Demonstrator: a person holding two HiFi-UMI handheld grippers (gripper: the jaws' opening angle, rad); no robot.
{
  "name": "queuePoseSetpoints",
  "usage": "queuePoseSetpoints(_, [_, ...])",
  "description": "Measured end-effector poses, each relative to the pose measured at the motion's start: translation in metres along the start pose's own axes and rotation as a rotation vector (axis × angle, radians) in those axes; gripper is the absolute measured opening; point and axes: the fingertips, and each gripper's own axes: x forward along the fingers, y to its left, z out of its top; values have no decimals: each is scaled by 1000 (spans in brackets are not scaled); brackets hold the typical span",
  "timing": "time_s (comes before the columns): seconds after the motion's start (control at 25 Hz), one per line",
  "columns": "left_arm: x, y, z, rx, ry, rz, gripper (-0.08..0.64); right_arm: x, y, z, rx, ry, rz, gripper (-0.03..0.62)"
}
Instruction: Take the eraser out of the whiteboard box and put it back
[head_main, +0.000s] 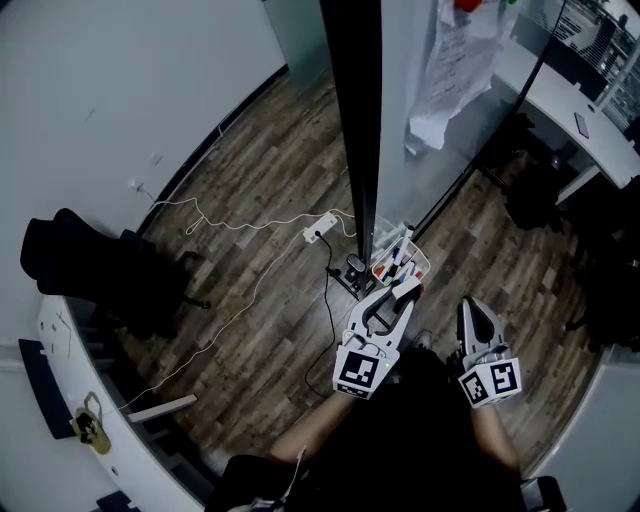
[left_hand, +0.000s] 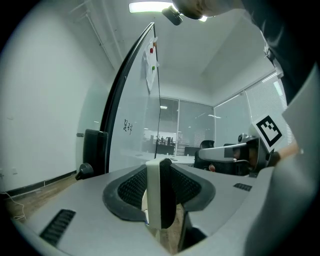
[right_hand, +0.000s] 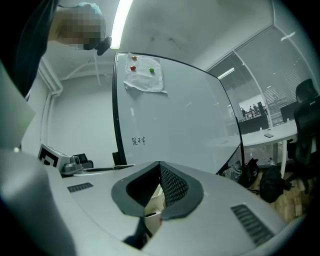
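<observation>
My left gripper (head_main: 404, 291) is shut on the eraser (left_hand: 161, 192), a block with a cream side and a black felt side that stands upright between the two pads. It hovers just in front of the whiteboard box (head_main: 425, 263), a small white tray at the foot of the whiteboard that holds several markers. To the right, my right gripper (head_main: 471, 305) has its jaws meeting at the tips with nothing between them. In the right gripper view its closed tips (right_hand: 160, 168) point at the whiteboard (right_hand: 175, 120).
The whiteboard (head_main: 355, 120) stands edge-on ahead, with papers (head_main: 450, 70) hanging on it. A power strip (head_main: 320, 230) with white cables lies on the wooden floor. Black chairs (head_main: 90, 270) stand at the left, a white desk (head_main: 570, 100) at the upper right, and a bag (right_hand: 272, 182) on the floor.
</observation>
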Motion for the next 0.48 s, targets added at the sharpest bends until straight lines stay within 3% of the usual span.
queuePoseSetpoints(0.2, [-12, -13, -4, -14, -3, 47, 152, -19, -3, 1, -10, -9, 28, 15])
queuePoseSetpoints(0.48, [-37, -23, 0, -33, -12, 189, 152, -32, 4, -1, -19, 20, 123, 15])
